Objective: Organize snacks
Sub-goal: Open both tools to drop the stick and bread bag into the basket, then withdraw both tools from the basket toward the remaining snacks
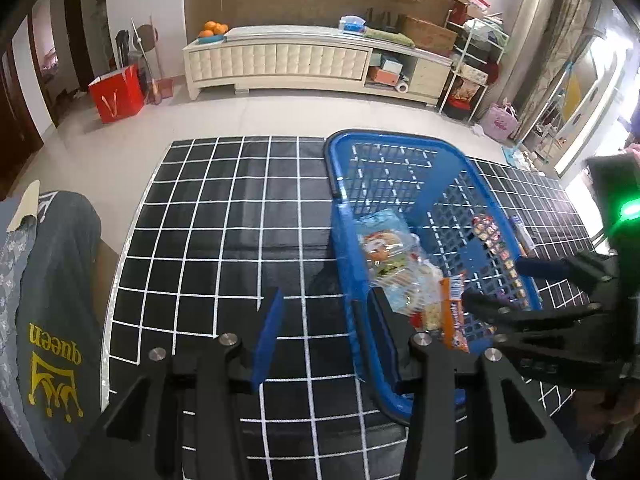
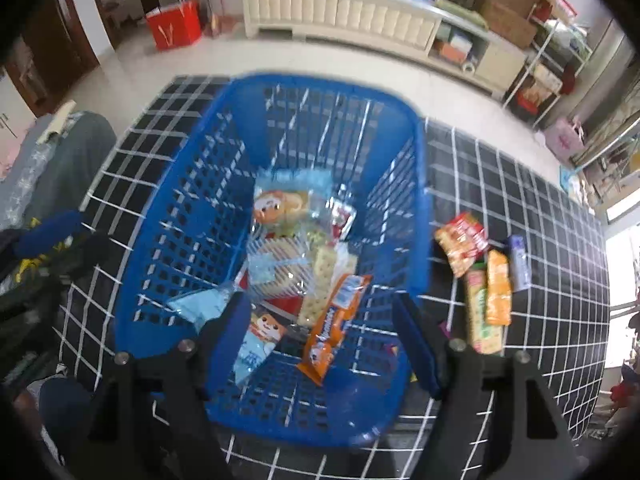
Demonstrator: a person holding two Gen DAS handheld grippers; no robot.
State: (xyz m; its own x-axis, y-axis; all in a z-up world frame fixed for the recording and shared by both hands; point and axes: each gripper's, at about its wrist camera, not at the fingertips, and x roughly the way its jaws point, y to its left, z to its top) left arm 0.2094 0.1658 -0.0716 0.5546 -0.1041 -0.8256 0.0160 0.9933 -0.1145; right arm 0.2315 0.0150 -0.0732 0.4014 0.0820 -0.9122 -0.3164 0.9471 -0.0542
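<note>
So there's a blue plastic basket (image 2: 192, 216) sitting on a black tablecloth with a white grid (image 1: 208, 216), and it's already got a pile of snacks in it. On top lies an orange snack packet (image 2: 334, 324), slanted, with a cracker pack (image 2: 320, 280) right beside it, a clear bag with a cartoon face (image 2: 280, 208) further back, and a light blue pouch (image 2: 256, 344) near the front wall.

The right gripper (image 2: 324, 320) hangs over the basket pointing down, jaws spread wide, nothing between the pads. The orange packet lies just below, not pinched by anything.

The left gripper (image 1: 324, 336) straddles the basket's near-left wall: one blue pad outside over the cloth, the other inside. Jaws are at a medium gap, but whether they actually press on the wall I can't tell.

Outside the basket, on the cloth to its right, four more packs lie close together: a red-and-yellow snack bag (image 2: 460, 242), a green cracker pack (image 2: 482, 312), an orange pack (image 2: 498, 288) overlapping it, and a small purple packet (image 2: 519, 262).

A grey "queen" cushion (image 1: 60, 308) sits off the left edge.
</note>
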